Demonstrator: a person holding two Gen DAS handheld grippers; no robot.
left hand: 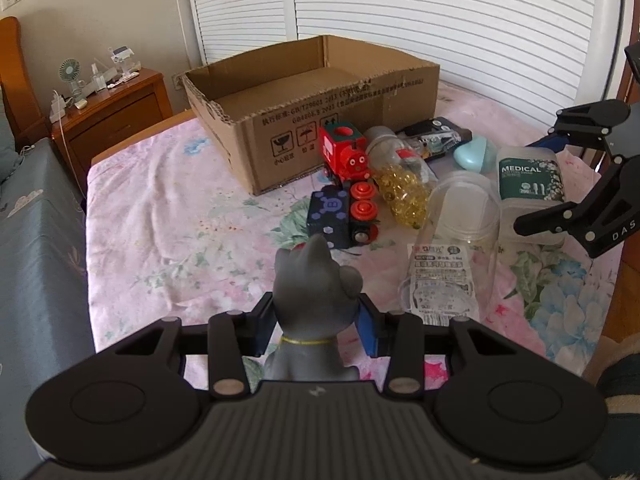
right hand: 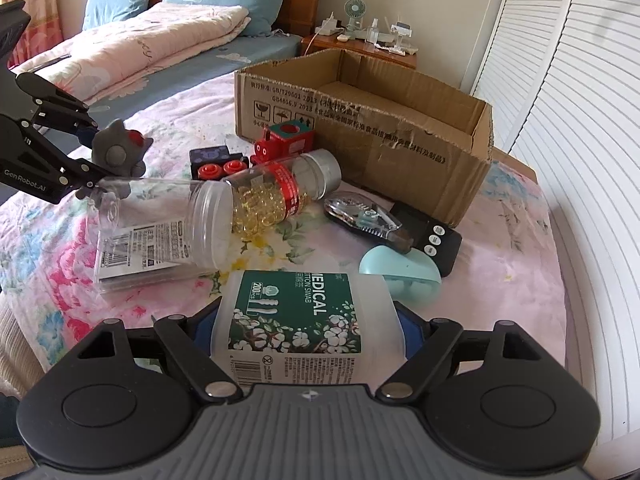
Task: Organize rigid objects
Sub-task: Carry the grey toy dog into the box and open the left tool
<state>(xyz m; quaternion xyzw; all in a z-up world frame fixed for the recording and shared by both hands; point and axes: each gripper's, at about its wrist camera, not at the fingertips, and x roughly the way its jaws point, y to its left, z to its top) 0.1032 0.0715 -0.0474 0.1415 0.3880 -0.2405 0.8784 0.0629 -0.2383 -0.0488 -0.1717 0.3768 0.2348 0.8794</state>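
Observation:
My left gripper (left hand: 318, 328) is shut on a grey cat figurine (left hand: 314, 304), held above the flowered cloth; the figurine also shows in the right wrist view (right hand: 118, 152). My right gripper (right hand: 306, 330) is shut on a clear cotton swab box with a green MEDICAL label (right hand: 304, 320); the box also shows in the left wrist view (left hand: 530, 180). An open, empty cardboard box (left hand: 320, 108) stands behind the pile. Near it lie a red toy train (left hand: 346, 156), a dark blue block (left hand: 330, 212), a bottle of yellow capsules (left hand: 398, 184) and a clear empty jar (left hand: 456, 240).
A mint case (right hand: 400, 270), a correction tape (right hand: 362, 216) and a black device (right hand: 430, 236) lie by the box's right front. A wooden nightstand (left hand: 116, 112) stands at the far left, a bed (right hand: 132, 40) beyond. White shutters (left hand: 440, 20) run behind.

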